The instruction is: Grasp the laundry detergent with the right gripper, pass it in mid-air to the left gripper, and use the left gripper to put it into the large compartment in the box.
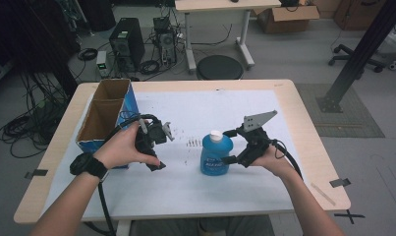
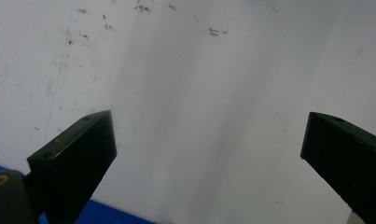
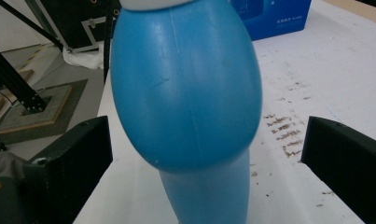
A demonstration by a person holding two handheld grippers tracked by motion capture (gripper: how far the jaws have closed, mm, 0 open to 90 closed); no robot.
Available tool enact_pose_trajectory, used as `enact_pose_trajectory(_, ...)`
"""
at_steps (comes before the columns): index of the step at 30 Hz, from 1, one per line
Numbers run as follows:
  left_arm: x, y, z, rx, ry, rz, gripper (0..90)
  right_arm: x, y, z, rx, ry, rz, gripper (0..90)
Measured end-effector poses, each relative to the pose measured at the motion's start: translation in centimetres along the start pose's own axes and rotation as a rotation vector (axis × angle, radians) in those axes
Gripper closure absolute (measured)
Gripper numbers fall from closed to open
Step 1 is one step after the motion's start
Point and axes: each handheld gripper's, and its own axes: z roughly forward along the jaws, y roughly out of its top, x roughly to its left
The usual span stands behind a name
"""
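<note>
I've got the right tool (image 1: 233,146) spread apart around the blue bottle (image 1: 216,154), no contact, left tool (image 1: 157,142) spread apart over bare surface (image 1: 185,187).

from my remote seat i log: light wood surface (image 1: 303,142) under a white sheet (image 1: 185,187). grey floor (image 1: 294,54) beyond. black computer tower (image 1: 127,43) with tangled cables (image 1: 23,128) at far left. round black stool (image 1: 219,67) beside a second desk (image 1: 225,6) on white legs. cardboard boxes (image 1: 286,17) far back. black office-chair base (image 1: 355,56) and a slanted black metal post (image 1: 362,49) at right. even overhead light.
</note>
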Motion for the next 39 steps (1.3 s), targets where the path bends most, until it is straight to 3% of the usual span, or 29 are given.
enact_pose_trajectory(14, 0.0, -0.2, -0.2, -0.005, 0.005, -0.003, 4.0, -0.2, -0.2, 2.0, 0.032, 0.025, -0.011, 4.9)
enact_pose_trajectory(39, -0.4, 0.1, -0.4, -0.004, 0.015, 0.008, 4.0, -0.3, -0.5, 2.8, 0.023, 0.047, -0.035, 22.8)
